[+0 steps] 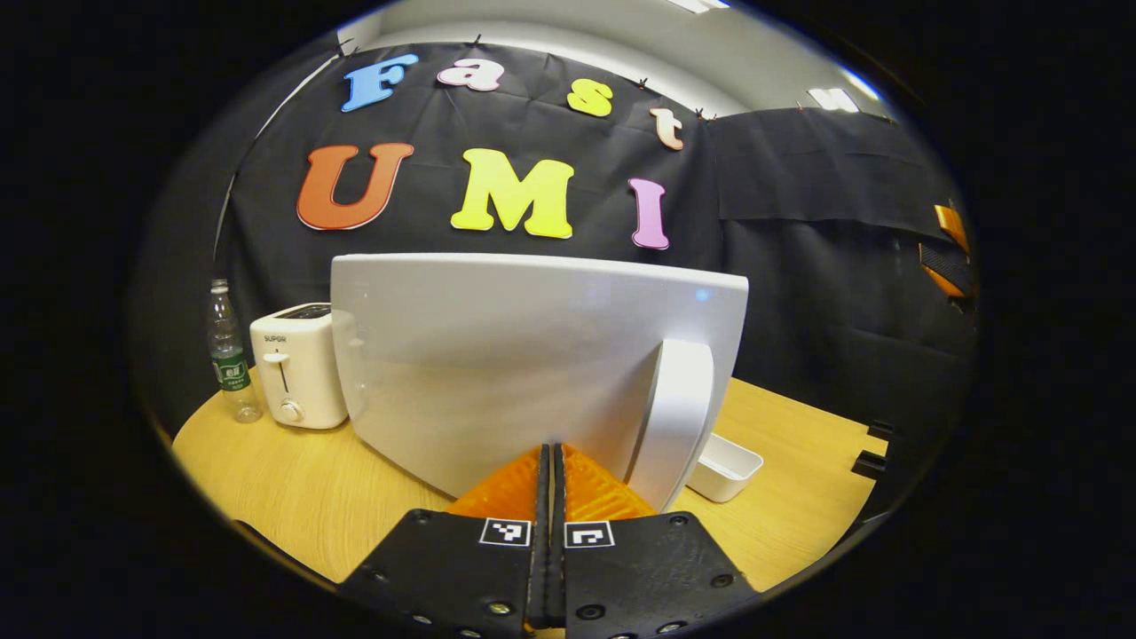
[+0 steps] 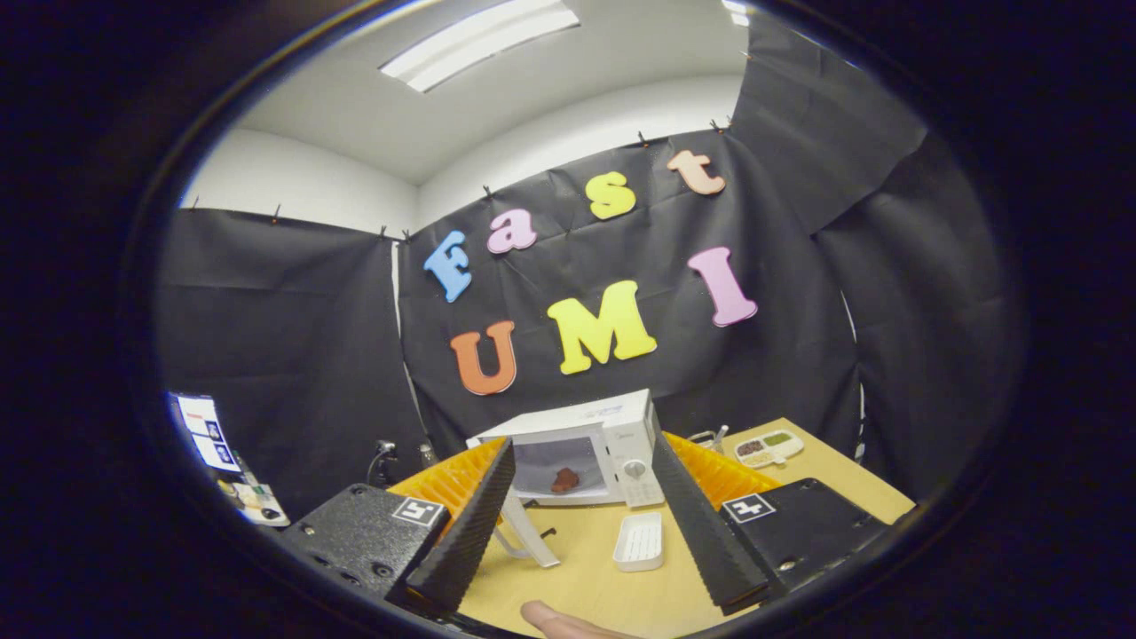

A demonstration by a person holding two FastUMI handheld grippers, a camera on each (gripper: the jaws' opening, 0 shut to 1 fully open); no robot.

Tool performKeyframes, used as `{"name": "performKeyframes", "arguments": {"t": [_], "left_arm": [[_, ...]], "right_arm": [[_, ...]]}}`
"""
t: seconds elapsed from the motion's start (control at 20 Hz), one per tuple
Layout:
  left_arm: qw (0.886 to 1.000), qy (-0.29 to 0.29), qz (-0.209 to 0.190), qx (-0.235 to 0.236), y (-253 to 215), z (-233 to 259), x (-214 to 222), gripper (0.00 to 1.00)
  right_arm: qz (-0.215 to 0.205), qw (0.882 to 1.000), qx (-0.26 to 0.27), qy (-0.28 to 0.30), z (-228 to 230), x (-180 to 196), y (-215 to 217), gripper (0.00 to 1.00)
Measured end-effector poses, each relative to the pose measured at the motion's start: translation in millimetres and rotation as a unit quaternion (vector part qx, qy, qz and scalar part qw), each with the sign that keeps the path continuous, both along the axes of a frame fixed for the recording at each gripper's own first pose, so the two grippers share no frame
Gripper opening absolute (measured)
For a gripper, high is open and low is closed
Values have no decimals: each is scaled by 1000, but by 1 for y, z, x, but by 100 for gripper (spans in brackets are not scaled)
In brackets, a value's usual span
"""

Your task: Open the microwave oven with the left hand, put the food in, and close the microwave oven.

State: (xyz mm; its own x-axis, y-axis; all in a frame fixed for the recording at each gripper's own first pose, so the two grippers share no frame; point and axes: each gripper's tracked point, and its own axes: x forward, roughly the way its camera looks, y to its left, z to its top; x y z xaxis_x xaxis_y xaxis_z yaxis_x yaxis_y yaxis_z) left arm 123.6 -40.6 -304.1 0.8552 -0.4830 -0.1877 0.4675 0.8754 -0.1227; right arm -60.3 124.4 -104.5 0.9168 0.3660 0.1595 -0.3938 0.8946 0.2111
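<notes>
The left tool (image 1: 550,461) is seen closed, fingers pressed together w/ nothing between them, held just in front of the microwave door (image 1: 532,364). The door is swung open toward the camera: a plain white panel w/ rounded corners, standing upright on its edge over the desk (image 1: 293,497). A white curved handle (image 1: 674,417) runs vertically near the door's right side. To the door's left, a white toaster (image 1: 297,364) w/ a side lever and a knob is set on the desk, and a clear plastic bottle (image 1: 229,355) w/ a green label stands just left of it. A shallow white tray (image 1: 726,466) lies on the desk right of the handle.

In the right gripper view, the right tool (image 2: 581,524) is held open, nothing gripped, well back from the oven. The microwave (image 2: 595,444) sits at the far side of the desk, white, boxy, w/ a control panel and round dial on its right. Its cavity is open, and a small reddish-brown piece of food (image 2: 564,480) is seen inside on the floor of the cavity. The open door shows edge-on at the near left. The white tray lies empty on the desk near the oven. A divided dish (image 2: 768,448) w/ bits of food sits far right. A fingertip (image 2: 555,619) shows at the bottom edge.
</notes>
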Motion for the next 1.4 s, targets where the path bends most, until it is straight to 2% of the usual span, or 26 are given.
{"name": "performKeyframes", "arguments": {"t": [0.25, 0.3, 0.4, 0.65, 0.7, 0.75, 0.8, 0.95, 1.1, 1.35, 1.4], "left_arm": [[1000, -16, -13, -4, -33, 10, 22, 0], [1000, -18, -14, -6, -38, 12, 25, 0], [1000, -15, -14, -8, -48, 12, 39, 0], [1000, -24, -6, -12, -72, 22, 67, 0], [1000, -22, -3, -12, -75, 21, 74, 17], [1000, -22, 0, -9, -79, 21, 81, 0], [1000, -21, 4, -7, -81, 21, 89, 0], [1000, -19, 21, 2, -89, 20, 110, 0], [998, -9, 54, 7, -95, 21, 133, 0], [993, -23, 109, 45, -97, 24, 164, 0], [992, -27, 116, 36, -98, 28, 162, 0]], "right_arm": [[-1, 1000, 3, 2, -7, 11, -14, 98], [3, 1000, 3, 2, -7, 14, -15, 87], [14, 1000, 3, 8, -11, 21, -17, 87], [3, 1000, -8, 19, -30, 54, -34, 87], [1, 1000, -10, 17, -30, 58, -37, 87], [-1, 1000, -11, 15, -32, 61, -39, 87], [-3, 1000, -12, 13, -34, 65, -43, 99], [1, 1000, -18, 13, -40, 78, -45, 99], [0, 1000, -17, 17, -44, 94, -51, 99], [2, 999, -22, 31, -58, 119, -56, 99], [0, 999, -21, 34, -60, 121, -59, 99]]}}
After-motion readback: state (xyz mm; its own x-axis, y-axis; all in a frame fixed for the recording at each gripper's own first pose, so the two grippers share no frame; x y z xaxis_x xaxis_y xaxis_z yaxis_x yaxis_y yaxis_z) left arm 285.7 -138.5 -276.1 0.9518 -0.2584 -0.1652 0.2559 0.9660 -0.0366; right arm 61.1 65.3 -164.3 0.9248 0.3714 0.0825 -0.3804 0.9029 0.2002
